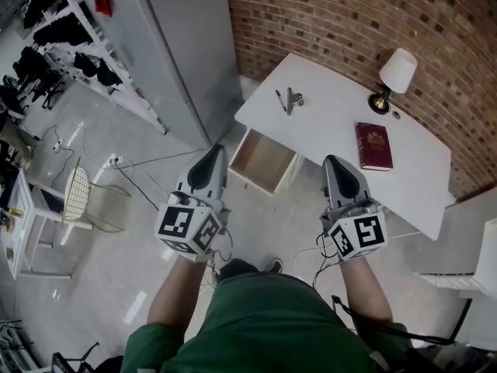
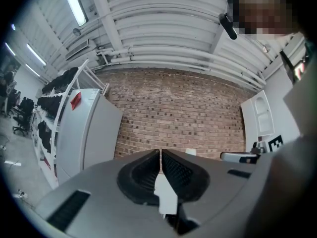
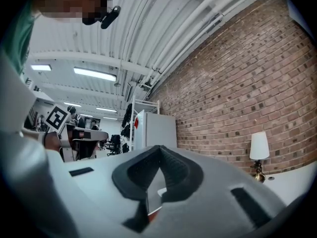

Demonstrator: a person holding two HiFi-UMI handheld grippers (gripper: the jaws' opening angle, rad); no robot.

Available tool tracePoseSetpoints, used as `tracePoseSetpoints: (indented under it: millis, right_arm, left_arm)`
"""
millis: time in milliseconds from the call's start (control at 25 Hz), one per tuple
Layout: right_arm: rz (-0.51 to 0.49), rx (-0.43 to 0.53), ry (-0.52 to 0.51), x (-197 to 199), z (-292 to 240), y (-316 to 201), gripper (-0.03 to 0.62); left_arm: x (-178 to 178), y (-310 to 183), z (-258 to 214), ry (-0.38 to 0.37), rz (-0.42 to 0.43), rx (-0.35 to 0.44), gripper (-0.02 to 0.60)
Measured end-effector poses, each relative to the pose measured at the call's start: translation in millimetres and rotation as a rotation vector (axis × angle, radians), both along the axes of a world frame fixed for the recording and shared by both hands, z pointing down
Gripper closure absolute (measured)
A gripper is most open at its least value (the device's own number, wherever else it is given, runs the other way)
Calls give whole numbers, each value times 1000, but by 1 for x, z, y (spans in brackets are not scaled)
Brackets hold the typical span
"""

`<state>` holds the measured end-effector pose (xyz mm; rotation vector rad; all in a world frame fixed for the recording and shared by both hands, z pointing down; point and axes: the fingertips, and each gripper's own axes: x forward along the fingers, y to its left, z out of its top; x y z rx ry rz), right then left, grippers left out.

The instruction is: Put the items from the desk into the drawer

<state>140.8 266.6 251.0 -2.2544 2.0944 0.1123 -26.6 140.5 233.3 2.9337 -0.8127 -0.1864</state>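
Observation:
On the white desk point(image 1: 334, 130) lie a dark red book point(image 1: 373, 145), a pen point(image 1: 279, 101) and a metal clip point(image 1: 293, 99). Below the desk's front edge a wooden drawer point(image 1: 260, 160) stands pulled out, with nothing visible inside. My left gripper point(image 1: 215, 152) is held over the floor just left of the drawer, jaws shut and holding nothing. My right gripper point(image 1: 335, 163) hovers at the desk's front edge, short of the book, shut and also holding nothing. In the gripper views the left gripper point(image 2: 161, 155) and right gripper point(image 3: 159, 150) point up at the brick wall.
A white-shaded lamp point(image 1: 396, 74) stands at the desk's far edge by the brick wall point(image 1: 349, 14). A tall grey cabinet point(image 1: 186, 45) is left of the desk. A wire chair point(image 1: 78, 194), floor cables point(image 1: 147, 179) and a white side table point(image 1: 23, 224) are at left.

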Motion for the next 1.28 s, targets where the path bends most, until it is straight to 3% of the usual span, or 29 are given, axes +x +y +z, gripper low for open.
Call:
tracePoseSetpoints:
  millis: [320,600,1280]
  right_arm:
    - [0,-32,-28,14,15,-9,590]
    - [30,-69,-19,25,23,-29,590]
    - [160,-161,2,85,39,-168,589]
  left_arm:
    - [5,-13,9,-11,-23,-23,568]
    - [26,-39,21,-3,23,-45,568]
    - [100,-199,48,19,139,-116,568]
